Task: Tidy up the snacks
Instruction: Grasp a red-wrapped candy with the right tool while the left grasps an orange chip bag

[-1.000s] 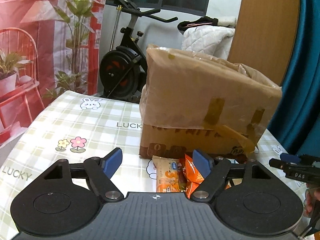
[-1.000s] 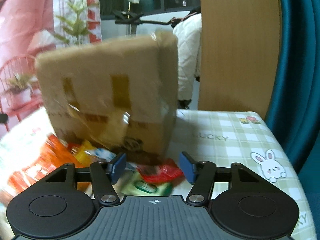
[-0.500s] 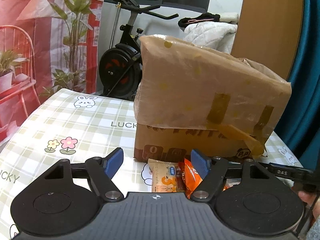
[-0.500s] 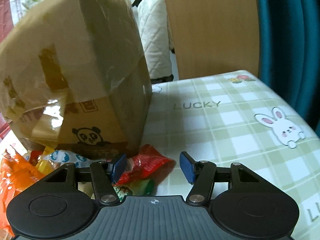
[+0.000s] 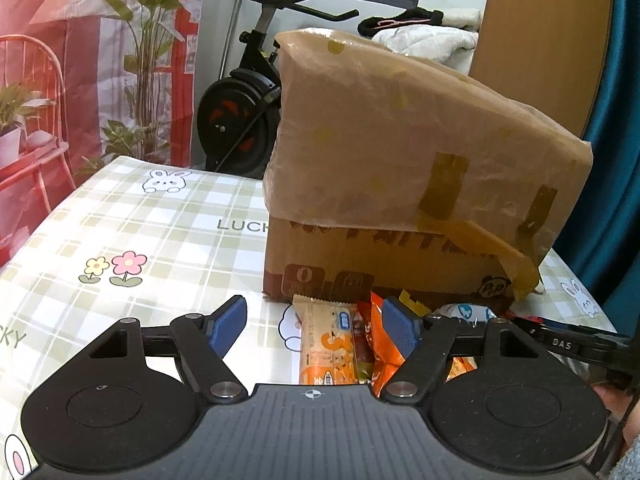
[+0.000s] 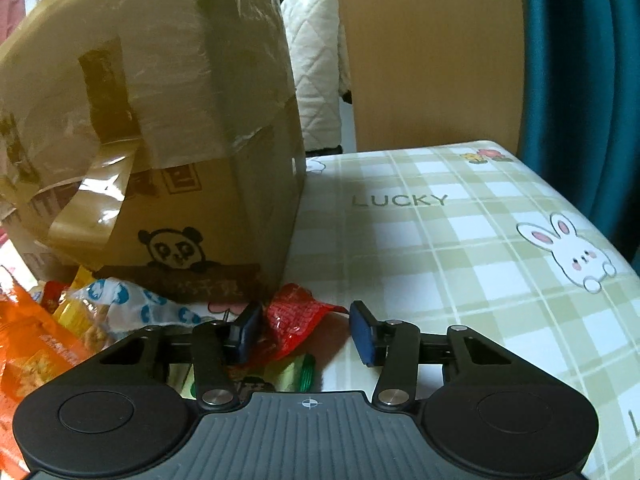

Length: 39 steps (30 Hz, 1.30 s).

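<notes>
The right tongs [image 6: 306,330] are closing around a red snack packet [image 6: 294,320] lying on the bench [image 6: 460,248] just in front of the cardboard box [image 6: 168,128], its crinkled wrapper between the pads but not yet pinched. To grip well, they should catch the packet's body, not its thin corner. The left tongs [image 5: 314,320] hang spread above a beige biscuit packet [image 5: 326,344].

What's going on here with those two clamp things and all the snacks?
A person holds a two-finger gripper in each hand over a heap of snack packets beside a cardboard box on a checked table. The right gripper is closing around a red packet, which lies between its fingers but is not yet pinched. The left gripper hovers open above a tan packet.
</notes>
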{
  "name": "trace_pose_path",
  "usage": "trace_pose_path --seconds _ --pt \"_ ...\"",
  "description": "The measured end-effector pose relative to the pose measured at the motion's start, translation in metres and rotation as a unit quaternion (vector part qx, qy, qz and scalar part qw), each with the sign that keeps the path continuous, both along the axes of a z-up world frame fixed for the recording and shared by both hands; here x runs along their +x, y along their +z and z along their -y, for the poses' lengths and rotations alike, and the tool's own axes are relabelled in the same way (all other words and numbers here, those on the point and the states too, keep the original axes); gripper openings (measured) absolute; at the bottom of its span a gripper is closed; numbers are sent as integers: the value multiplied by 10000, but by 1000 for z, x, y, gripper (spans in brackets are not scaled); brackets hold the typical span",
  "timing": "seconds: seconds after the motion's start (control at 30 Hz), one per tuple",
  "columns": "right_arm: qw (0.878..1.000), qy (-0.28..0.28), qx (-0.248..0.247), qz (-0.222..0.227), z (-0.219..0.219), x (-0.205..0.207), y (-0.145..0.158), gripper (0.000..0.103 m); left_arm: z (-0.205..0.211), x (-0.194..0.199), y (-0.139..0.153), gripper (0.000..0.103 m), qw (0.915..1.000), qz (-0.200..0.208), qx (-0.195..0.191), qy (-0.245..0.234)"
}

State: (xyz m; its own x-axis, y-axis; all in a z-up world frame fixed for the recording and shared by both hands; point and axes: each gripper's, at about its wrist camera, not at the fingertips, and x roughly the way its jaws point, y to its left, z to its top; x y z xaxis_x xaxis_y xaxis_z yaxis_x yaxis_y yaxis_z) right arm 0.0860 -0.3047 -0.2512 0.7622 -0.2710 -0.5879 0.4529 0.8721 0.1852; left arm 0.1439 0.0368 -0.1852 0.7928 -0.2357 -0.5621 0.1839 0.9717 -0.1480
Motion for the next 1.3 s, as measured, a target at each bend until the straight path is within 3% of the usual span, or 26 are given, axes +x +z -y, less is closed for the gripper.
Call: trace_pose_path --seconds 0.03,0.23,0.4,0.8,0.97,1.3 --pt "10000 26 62 66 -1 -5 0 25 -1 -1 -1 76 10000 -22 -4 -15" --pt "9984 -16 269 500 -4 -33 2 24 2 -5 -6 76 9997 -123 -19 -198" --pt "9935 344 354 1029 -5 -49 5 24 12 -11 -9 76 9986 -176 -83 -487" --pt "9922 527 424 1043 -5 -48 3 24 31 -14 -18 76 9966 -338 -127 -741" --pt "9923 546 435 1025 -4 -47 2 24 42 -9 -23 88 9949 -431 -162 -893" --pt "9928 586 430 953 -8 -45 3 24 57 3 -47 86 9940 -559 -6 -941"
